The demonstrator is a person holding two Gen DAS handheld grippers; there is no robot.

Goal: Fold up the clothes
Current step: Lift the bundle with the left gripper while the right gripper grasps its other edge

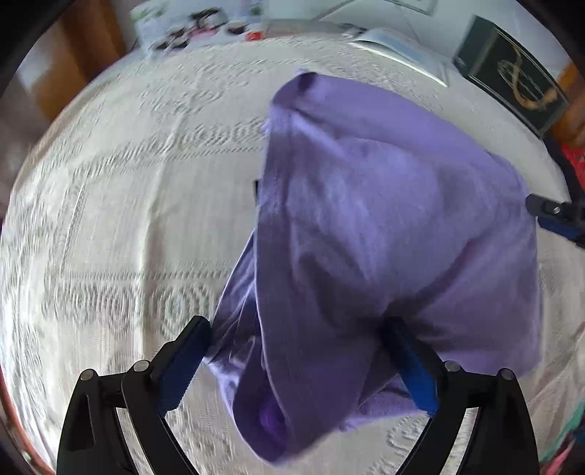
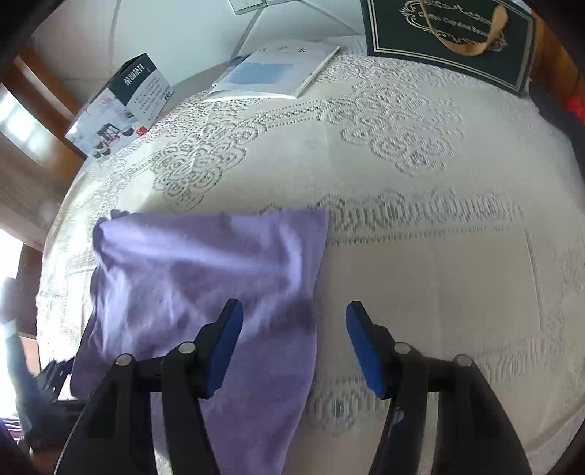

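Observation:
A purple garment [image 1: 365, 219] fills the middle of the left wrist view, bunched and blurred, above the white lace tablecloth [image 1: 109, 219]. My left gripper [image 1: 297, 321] is open. The cloth hangs between its wide-spread fingers and drapes over the right finger [image 1: 413, 365]. The tip of my right gripper [image 1: 548, 210] shows at the cloth's far right edge. In the right wrist view the garment [image 2: 204, 263] lies spread on the tablecloth [image 2: 420, 274], left of centre. My right gripper [image 2: 293, 305] is open over its right edge, with the left finger [image 2: 225, 347] above the cloth and nothing held.
A dark green gift box [image 2: 449, 33] stands at the back right of the table, also seen as a dark box [image 1: 512, 73]. A white booklet [image 2: 274, 73] lies at the back centre. A printed carton [image 2: 120, 106] sits at the back left. Wooden furniture borders the left.

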